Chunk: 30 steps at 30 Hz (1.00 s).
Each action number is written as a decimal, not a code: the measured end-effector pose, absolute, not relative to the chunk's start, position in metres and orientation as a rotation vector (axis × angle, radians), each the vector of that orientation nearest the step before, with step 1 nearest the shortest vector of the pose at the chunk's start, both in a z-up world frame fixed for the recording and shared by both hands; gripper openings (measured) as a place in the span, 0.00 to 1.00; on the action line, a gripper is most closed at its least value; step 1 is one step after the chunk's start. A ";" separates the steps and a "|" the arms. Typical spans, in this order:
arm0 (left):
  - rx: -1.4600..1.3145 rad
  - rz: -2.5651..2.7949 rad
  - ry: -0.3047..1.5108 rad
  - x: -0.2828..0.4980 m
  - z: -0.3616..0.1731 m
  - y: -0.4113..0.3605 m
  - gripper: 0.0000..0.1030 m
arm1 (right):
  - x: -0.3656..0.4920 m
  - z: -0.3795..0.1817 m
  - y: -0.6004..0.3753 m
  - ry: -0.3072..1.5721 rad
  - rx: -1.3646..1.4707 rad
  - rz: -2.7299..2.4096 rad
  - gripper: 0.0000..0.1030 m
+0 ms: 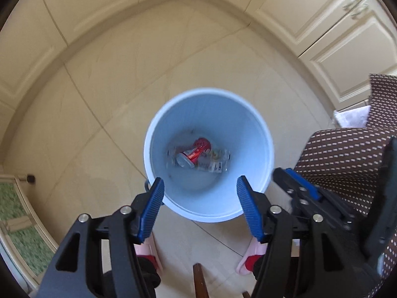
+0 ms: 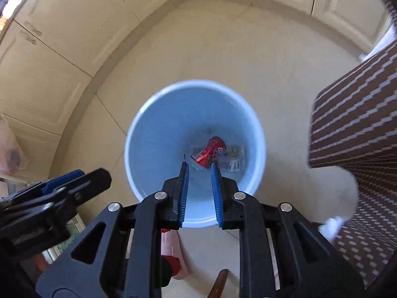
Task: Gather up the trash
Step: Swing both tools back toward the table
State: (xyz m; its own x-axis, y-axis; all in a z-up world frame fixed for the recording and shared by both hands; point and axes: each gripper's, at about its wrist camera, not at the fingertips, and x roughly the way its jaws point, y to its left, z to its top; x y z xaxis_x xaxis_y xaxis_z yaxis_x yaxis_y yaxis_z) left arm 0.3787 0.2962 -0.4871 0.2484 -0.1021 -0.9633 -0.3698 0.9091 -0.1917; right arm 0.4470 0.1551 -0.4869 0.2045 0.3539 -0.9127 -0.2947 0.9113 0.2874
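1. Black gripper frames fill the bottom of both wrist views, nearest the lens; both grippers point steeply down over the bin.
2. Cream tiled floor [image 1: 198, 57] spreads across both views, with pale panelled cabinets [image 1: 335, 37] curving along its far edges.
3. Brown cloth with pale dashes [image 1: 347, 164] covers a piece of furniture at the right edge of each view, near the bin but apart from it.
4. Standing on the floor is a light-blue bin [image 1: 248, 124], round and open-topped, roughly centred under both cameras. Its rim is blurred.
5. Left gripper [image 1: 200, 182]: its blue ribbed pads stand wide apart with nothing between them, above the bin's near rim. In the right wrist view it shows at the lower left, beside the bin.
6. Right gripper [image 2: 199, 166]: its pads stand narrow, a small gap between them, and nothing is held there. Its tips hang over the bin's inside.
7. Pink slippers with red socks [image 1: 250, 260] show below the grippers, on the floor near the bin's near side.
8. Collected trash lies at the bottom of the bin: a red can [image 1: 192, 155] on its side, touching clear crumpled plastic wrappers [image 1: 218, 161] just to its right.
9. One brown wooden leg [image 1: 199, 280] pokes in at the bottom edge.
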 end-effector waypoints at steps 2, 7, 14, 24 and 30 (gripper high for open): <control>-0.423 0.178 1.247 0.368 -0.461 0.293 0.58 | 0.436 -0.457 0.153 1.225 0.023 0.444 0.19; -0.385 0.168 1.105 0.341 -0.389 0.277 0.58 | 0.401 -0.365 0.131 1.041 -0.008 0.446 0.20; -0.334 0.093 0.843 0.284 -0.264 0.229 0.62 | 0.328 -0.229 0.075 0.737 -0.045 0.396 0.51; -0.187 -0.168 0.655 0.235 -0.155 0.097 0.69 | 0.234 -0.115 -0.055 0.473 0.021 0.192 0.57; -0.086 -0.337 0.651 0.226 -0.137 0.007 0.71 | 0.200 -0.097 -0.151 0.443 0.085 0.038 0.58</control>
State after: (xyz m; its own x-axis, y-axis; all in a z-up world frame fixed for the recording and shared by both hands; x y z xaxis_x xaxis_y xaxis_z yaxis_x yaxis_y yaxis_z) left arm 0.2264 0.0069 -0.1372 0.7430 -0.3342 -0.5799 0.2807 0.9421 -0.1832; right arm 0.1999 -0.1513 -0.0973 0.9029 0.0547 -0.4264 -0.0179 0.9958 0.0900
